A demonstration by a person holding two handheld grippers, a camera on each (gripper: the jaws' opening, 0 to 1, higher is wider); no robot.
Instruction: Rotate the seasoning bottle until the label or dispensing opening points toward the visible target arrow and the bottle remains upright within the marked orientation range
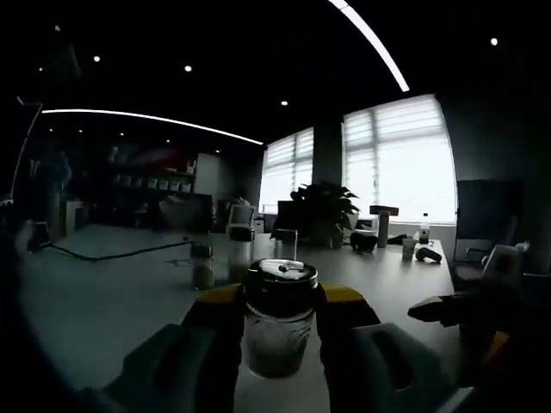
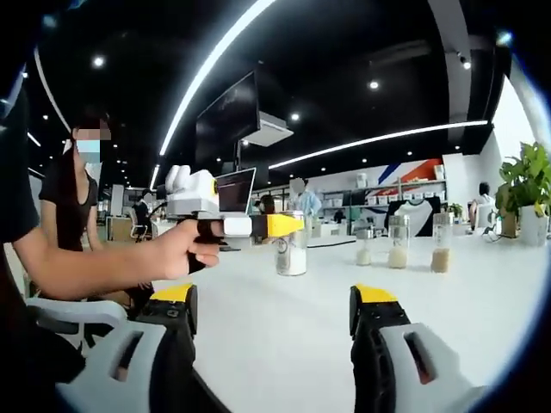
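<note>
Two grippers are at work over one large white table (image 2: 284,335). Largest first, with places taken from the seasoning bottle. The table carries everything. The person's hand (image 2: 176,249) drives the left gripper (image 1: 277,331), whose yellow-tipped jaws are clenched on the seasoning bottle (image 1: 277,331) just below its dark cap (image 1: 280,284). In the right gripper view that bottle (image 2: 291,245) stands upright on the table, pale contents low in the glass. The right gripper (image 2: 271,323) hangs on the near side of the bottle, well apart from it, jaws spread wide and grasping nothing. Three more jars (image 2: 398,243) stand in a row on the far side of the bottle.

Risk, as judgement: the grip sits high on the glass, so any roll of the hand while twisting would tip the bottle out of upright. A slack clench would let the jaws slide round the glass without turning it.

Writing: a small dark mark shows on the bottle's side, too small to read. I cannot make out any target arrow.
</note>
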